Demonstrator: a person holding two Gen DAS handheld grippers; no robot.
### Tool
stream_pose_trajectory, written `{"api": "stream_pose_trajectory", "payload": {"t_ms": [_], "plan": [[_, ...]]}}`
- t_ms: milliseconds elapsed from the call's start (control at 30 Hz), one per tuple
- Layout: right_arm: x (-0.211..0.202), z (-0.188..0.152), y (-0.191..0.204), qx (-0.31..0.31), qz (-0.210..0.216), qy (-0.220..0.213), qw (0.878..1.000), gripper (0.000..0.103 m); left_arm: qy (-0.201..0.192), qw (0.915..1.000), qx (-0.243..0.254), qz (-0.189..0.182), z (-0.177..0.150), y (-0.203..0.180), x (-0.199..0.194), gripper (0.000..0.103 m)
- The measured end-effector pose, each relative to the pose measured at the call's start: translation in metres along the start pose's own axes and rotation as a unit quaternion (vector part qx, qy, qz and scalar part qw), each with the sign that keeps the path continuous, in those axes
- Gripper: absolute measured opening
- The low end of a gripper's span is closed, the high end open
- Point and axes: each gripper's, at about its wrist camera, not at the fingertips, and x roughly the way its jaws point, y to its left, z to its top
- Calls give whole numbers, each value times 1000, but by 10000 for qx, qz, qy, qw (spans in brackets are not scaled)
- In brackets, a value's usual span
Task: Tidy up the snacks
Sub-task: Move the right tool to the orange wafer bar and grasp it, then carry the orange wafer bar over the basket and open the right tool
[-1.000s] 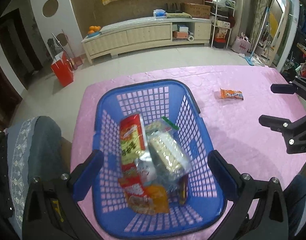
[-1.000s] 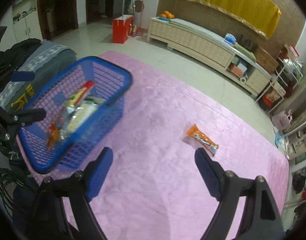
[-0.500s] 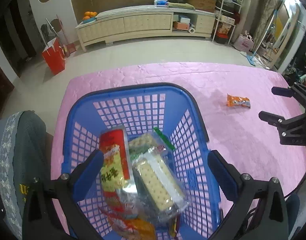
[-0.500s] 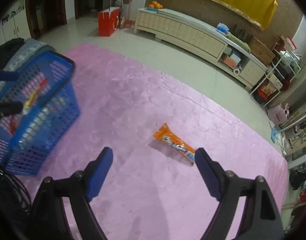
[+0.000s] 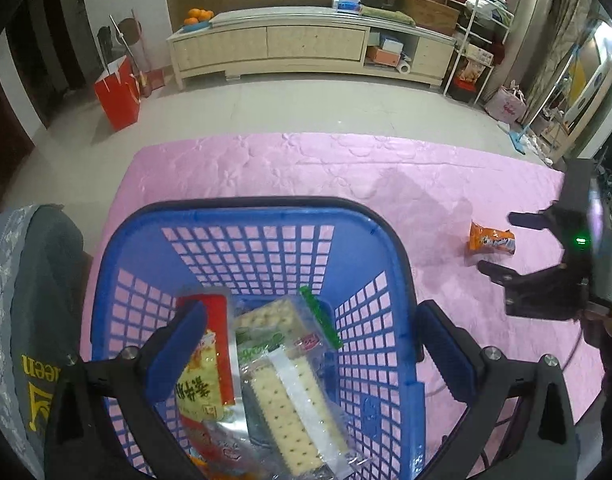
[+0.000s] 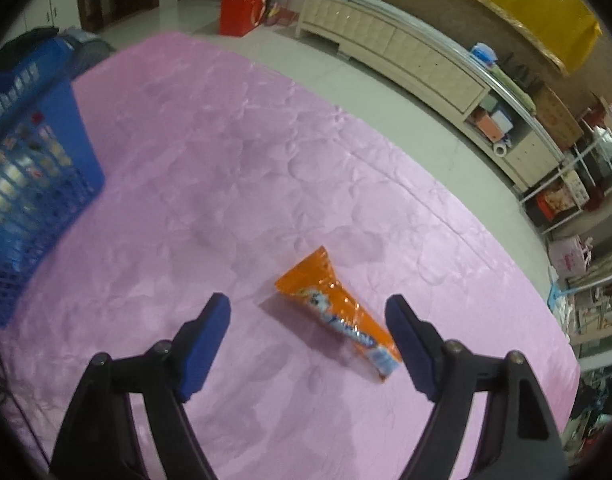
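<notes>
- Now sitting much nearer to the right gripper (image 6: 308, 330) than a second ago, orange snack packet (image 6: 338, 314) lying flat on the pink tabletop (image 6: 226, 184), well apart from the blue basket (image 5: 386, 248).
- Fingers (image 6: 204, 340) closing around it, not yet pressing.
- Risking a slip: glossy, crinkly, thin film sliding off the pads.
- Left gripper (image 5: 310, 354) hovering wide apart over the basket, holding nothing.
</notes>
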Motion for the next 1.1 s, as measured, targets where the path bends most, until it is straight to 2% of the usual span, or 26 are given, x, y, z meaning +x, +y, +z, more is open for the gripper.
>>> {"api": "stream_pose_trajectory", "payload": {"t_ms": [33,100,200,267,300,333,367,533,667,900,1100], "plan": [[6,1,-2,-22,10,41,10000,76,-11,10000,24,44,1,-1,0,103],[22,2,-8,-16,76,177,9998,61,-62,9998,122,161,2,-5,-1,103],[36,2,-14,-9,128,281,9995,54,-119,9994,252,226,3,-10,-2,103],[36,1,-17,39,254,233,9994,45,-149,9992,285,224,3,-11,-3,103],[35,1,-17,57,290,241,9993,32,-155,9993,286,193,4,-12,-3,103],[34,0,-15,-1,222,225,9995,29,-165,9993,285,169,4,-12,-4,103],[29,-2,-12,-69,118,173,9998,17,-193,9992,298,158,4,-12,-6,103],[-6,-6,2,-32,271,-66,9996,16,-404,9978,500,131,-2,-15,-23,103],[-49,-2,22,-107,414,-338,9985,16,-514,9970,572,87,-9,-15,-42,103],[-130,10,71,-354,404,-823,9952,16,-761,9956,544,-18,-29,-7,-87,103],[-176,14,106,-385,371,-1013,9934,16,-906,9945,530,19,-51,11,-121,103]]}}
